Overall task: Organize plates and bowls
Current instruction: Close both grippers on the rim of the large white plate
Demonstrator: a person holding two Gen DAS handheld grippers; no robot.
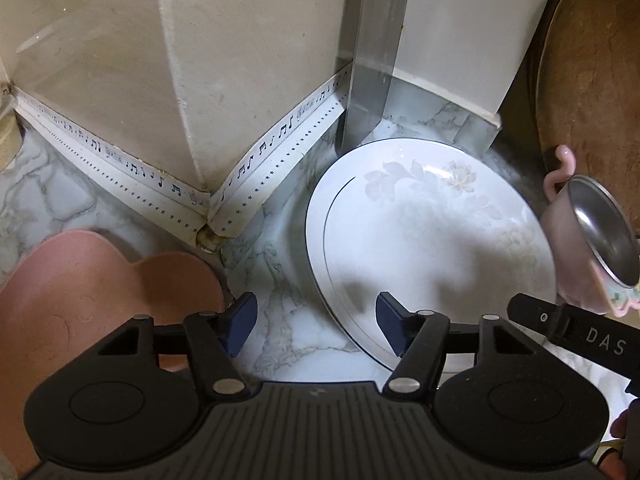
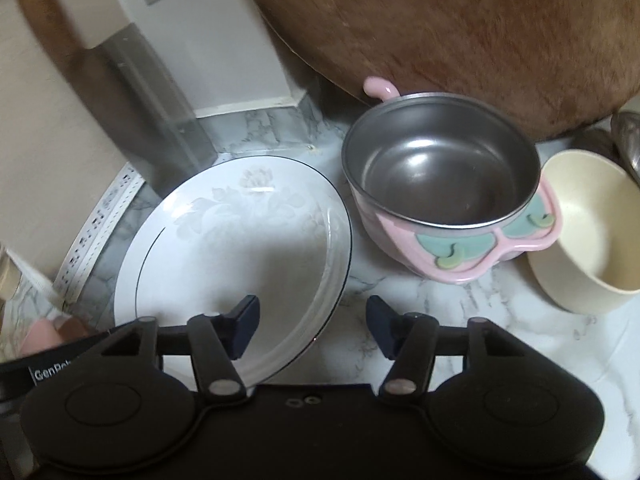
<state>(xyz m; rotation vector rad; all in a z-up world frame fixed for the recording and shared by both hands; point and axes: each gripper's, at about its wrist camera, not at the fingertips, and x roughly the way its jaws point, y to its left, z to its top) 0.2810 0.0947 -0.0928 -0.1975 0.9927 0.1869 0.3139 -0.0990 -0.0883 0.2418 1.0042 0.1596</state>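
Marble-patterned table (image 1: 288, 332), corner of a beige wall with a strip of music-note tape (image 1: 120, 162) along its foot.

Left tool (image 1: 316, 326): jaws spread, nothing between the pads. Its right finger (image 1: 390, 320) hangs over the near-left rim of the plate; whether it touches the rim, I cannot tell. Its left finger stands over bare marble.

Plate (image 1: 424, 240): white, faint flower print, thin dark line near the rim. Lies flat on the table, at 1 o'clock from the left tool. A clear upright panel (image 1: 366, 72) stands at its 12 o'clock, and a white box just right of that.

Pink tray (image 1: 80, 288): lobed shape, flat on the table at 9 o'clock from the left tool, well apart from the plate.

Right tool (image 2: 313, 322): jaws spread, nothing pinched. Its left finger (image 2: 244, 320) is over the plate's (image 2: 224, 240) near-right part, its right finger over bare marble; the plate's rim runs between them. No contact that I can make out.

Pink bowl (image 2: 440, 184): steel-lined, small pink handle at its far side, green patches on the near lip. It sits upright at 3 o'clock of the plate, just beside it, at 1 o'clock from the right tool.

Cream bowl (image 2: 588, 232): at the pink bowl's 3 o'clock, close against it.

Round wooden board (image 2: 460, 32): leans behind both bowls, at 12 o'clock.

The black body of the right tool shows at the left view's right edge, beneath the pink bowl (image 1: 588, 240).
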